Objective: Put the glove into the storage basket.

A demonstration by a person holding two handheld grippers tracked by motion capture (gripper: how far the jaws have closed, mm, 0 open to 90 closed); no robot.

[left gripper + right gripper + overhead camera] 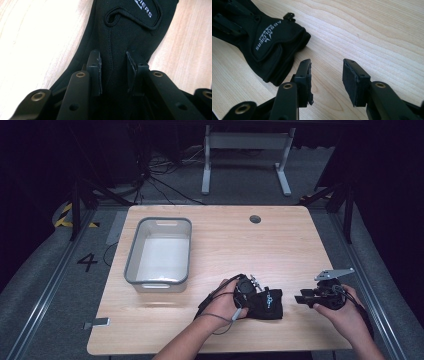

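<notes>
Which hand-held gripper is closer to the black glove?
The left one. The left hand-held gripper is right on the black glove, with glove fabric between its jaws. The right hand-held gripper sits beside the glove, jaws open over bare table.

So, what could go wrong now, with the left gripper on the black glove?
1. The left gripper seems to pinch only a fold of the black glove, so the soft fabric may slip out when lifted.
2. The right gripper is open over bare table, apart from the glove; it cannot help if the glove sags.
3. The grey bin stands far off, so a loose grip could drop the glove on the way.
</notes>
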